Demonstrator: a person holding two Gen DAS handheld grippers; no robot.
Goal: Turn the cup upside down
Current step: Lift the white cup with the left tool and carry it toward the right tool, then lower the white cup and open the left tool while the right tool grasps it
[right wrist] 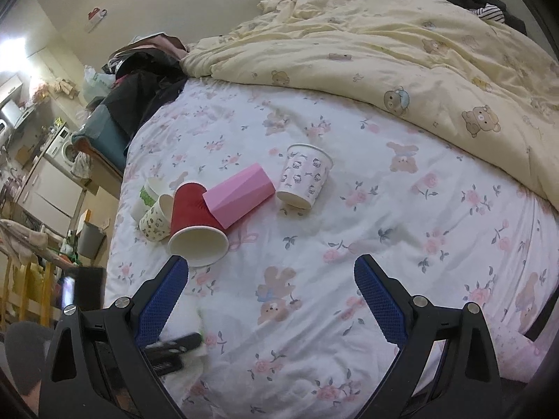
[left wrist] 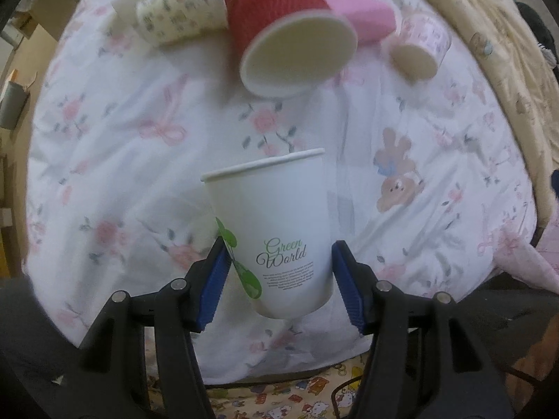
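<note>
two blue-padded fingers of the left gripper (left wrist: 279, 265) flank a white "green world" paper cup (left wrist: 276, 230), which sits mouth-up and tilted slightly, its rim toward twelve o'clock in the left wrist view; the pad at nine o'clock touches the cup wall by the green leaf print, while the pad at three o'clock sits just beside the wall, and whether it presses cannot be told, so the jaws stand narrowed around the cup's lower half. beyond it, toward twelve o'clock, a red ribbed cup (left wrist: 279, 17) lies on its side with its open mouth facing the camera, a pink faceted cup (left wrist: 363, 17) lies behind it toward one o'clock, a cream patterned cup (left wrist: 174, 14) lies at eleven o'clock, and a small pink-printed cup (left wrist: 422, 42) lies tipped toward two o'clock. all rest on a floral bedsheet (left wrist: 104, 139). in the right wrist view the right gripper (right wrist: 270, 279) hovers over the sheet with its jaws spread wide and nothing between them; the same cluster of cups lies toward eleven o'clock, the red one nearest its left finger. a yellow bear-print duvet (right wrist: 419, 52) is bunched at one o'clock.
</note>
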